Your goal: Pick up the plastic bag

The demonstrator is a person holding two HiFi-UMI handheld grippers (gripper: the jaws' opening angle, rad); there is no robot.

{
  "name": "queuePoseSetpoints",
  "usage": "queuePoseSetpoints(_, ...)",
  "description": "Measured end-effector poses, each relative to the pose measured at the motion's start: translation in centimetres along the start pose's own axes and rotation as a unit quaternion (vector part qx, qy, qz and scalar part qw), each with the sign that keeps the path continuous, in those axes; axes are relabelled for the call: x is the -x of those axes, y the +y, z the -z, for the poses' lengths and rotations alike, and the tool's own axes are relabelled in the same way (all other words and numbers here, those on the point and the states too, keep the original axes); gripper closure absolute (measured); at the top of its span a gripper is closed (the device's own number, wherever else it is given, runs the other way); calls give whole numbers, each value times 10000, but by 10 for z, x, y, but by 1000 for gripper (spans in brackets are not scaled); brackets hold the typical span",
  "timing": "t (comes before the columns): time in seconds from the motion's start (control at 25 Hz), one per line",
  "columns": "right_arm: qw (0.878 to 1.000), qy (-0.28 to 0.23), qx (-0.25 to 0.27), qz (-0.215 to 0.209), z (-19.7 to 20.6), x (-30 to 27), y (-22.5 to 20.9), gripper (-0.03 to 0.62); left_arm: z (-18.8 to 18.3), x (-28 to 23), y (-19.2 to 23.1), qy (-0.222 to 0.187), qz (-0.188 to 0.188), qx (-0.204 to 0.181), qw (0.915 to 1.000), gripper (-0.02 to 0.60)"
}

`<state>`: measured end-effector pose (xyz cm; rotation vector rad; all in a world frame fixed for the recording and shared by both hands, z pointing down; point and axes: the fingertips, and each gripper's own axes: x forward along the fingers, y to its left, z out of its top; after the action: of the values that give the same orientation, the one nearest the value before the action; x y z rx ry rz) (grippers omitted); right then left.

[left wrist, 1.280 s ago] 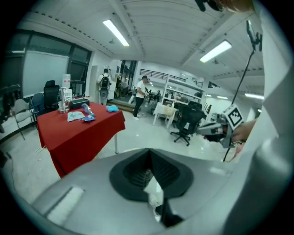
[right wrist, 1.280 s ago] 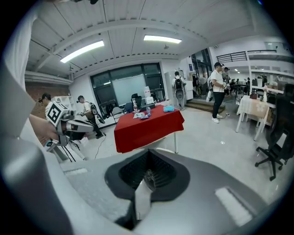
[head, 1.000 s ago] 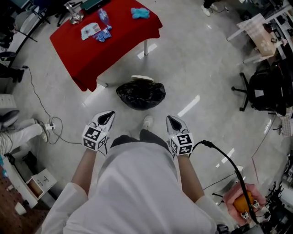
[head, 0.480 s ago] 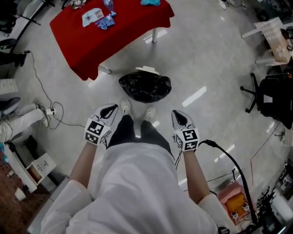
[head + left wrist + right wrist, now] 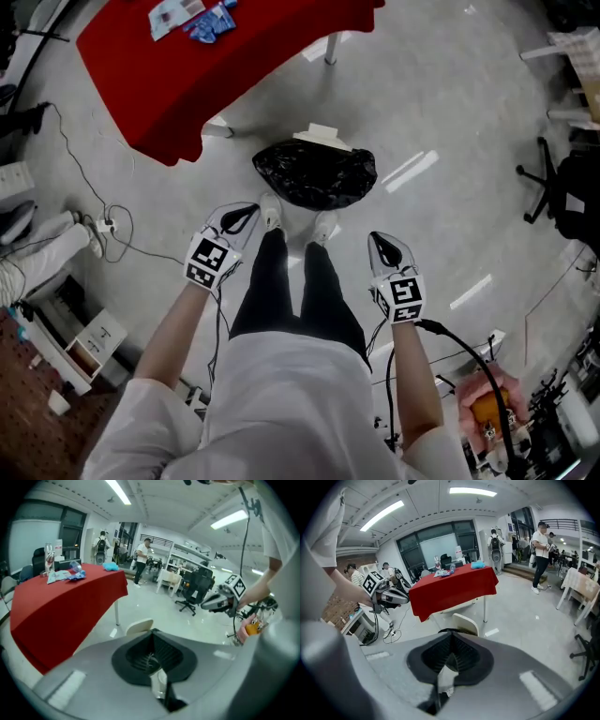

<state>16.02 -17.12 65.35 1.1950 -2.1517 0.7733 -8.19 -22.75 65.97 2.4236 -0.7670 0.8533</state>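
Observation:
A crumpled black plastic bag [image 5: 316,175] lies on the pale floor just beyond the person's shoes, with a cream lid-like piece [image 5: 323,137] at its far side. My left gripper [image 5: 239,217] hangs shut and empty near the bag's left front, short of it. My right gripper [image 5: 382,246] is also shut and empty, farther back at the bag's right. In the left gripper view the closed jaws [image 5: 152,631] hide the bag; only the cream piece [image 5: 139,626] shows. The right gripper view likewise shows closed jaws [image 5: 451,633] and the cream piece [image 5: 465,623].
A table under a red cloth [image 5: 216,66] stands just behind the bag, with small items on it. Loose cables [image 5: 108,225] trail on the floor at the left. An office chair [image 5: 562,192] sits at the right. A black cable [image 5: 459,347] runs back from the right gripper.
Both grippers have dropped lower and moved forward toward the bag. The person has stepped closer, so the bag now lies right at the shoes. Both stayed shut.

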Motion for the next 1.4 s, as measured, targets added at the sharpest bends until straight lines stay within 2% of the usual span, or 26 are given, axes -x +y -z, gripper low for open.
queuePoseSetpoints(0.16, 9997, 220, -113, 32, 29, -47, -15, 591, 36, -41, 31, 185, 81, 53, 9998, 577)
queuePoseSetpoints(0.44, 9979, 361, -516, 142, 73, -128, -51, 591, 110, -116, 76, 611, 200, 564, 9963, 577)
queuePoseSetpoints(0.56, 9965, 412, -695, 194, 93, -161, -66, 589, 140, -144, 91, 815, 183, 689, 9941, 572)
queuePoseSetpoints(0.64, 9955, 480, -790, 220, 109, -183, -76, 556, 159, -161, 105, 933, 127, 764, 9926, 559)
queuePoseSetpoints(0.72, 9943, 563, -866, 263, 126, -202, -88, 549, 179, -178, 122, 1029, 6, 960, 9900, 541)
queuePoseSetpoints(0.92, 9894, 797, -1074, 561, 176, -238, -132, 545, 226, -211, 177, 1113, -558, 1758, 9765, 538)
queuePoseSetpoints(1.04, 9843, 950, -1283, 758, 206, -254, -161, 515, 254, -227, 201, 1223, -772, 2122, 9665, 501)
queuePoseSetpoints(1.24, 9709, 1072, -1897, 991, 241, -270, -191, 462, 294, -246, 216, 1438, -740, 2734, 9482, 424)
queuePoseSetpoints(1.4, 9608, 1093, -2313, 1066, 256, -278, -199, 374, 302, -260, 219, 1495, -677, 2873, 9437, 393)
